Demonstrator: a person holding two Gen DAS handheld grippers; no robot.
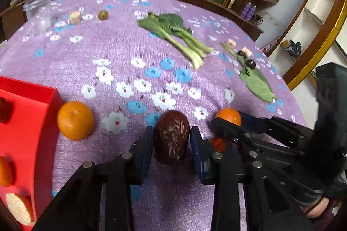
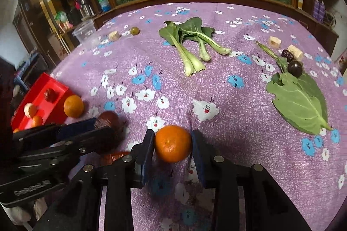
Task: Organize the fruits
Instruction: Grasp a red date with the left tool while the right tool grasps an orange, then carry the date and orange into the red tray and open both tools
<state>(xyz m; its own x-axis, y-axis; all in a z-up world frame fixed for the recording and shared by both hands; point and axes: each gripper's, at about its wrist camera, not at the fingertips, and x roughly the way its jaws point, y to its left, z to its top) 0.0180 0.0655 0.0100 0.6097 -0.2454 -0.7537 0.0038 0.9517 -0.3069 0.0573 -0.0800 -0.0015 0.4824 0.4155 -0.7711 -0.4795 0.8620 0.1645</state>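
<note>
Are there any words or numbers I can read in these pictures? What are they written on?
White lettering on the black body of the left gripper, seen in the right wrist view: too blurred to read.
Labels on the bottles on the shelf behind the table: too small to read.
Nothing else carries writing.

Textured cloth tablecloth point(image 2: 227, 122); glossy jujube point(image 1: 171, 140)

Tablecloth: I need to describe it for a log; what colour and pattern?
The tablecloth is purple with white and blue flowers, clearest in the right wrist view.
</note>
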